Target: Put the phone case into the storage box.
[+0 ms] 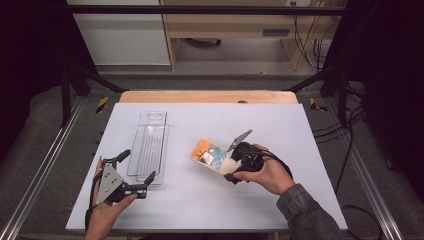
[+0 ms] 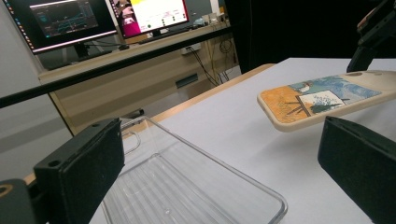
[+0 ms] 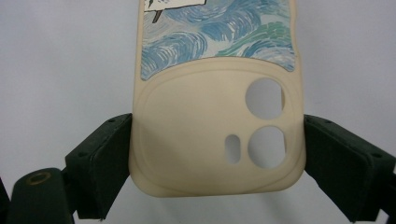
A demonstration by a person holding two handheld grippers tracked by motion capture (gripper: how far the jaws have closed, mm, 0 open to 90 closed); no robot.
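Right gripper (image 3: 205,154): jaws pinch phone case (image 3: 217,116) across its camera-hole end.
Case axis: points toward clear tray (image 1: 149,145).
Left gripper (image 1: 134,172): spread, at tray's near end.

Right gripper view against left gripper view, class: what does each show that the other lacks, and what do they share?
Right gripper view alone: the camera cut-outs at the phone case's cream end, and the right gripper with its fingers pressed on the case's two sides.
Left gripper view alone: the clear plastic tray, two monitors, and the left gripper's fingers standing apart.
Shared: the painted phone case and the white table.
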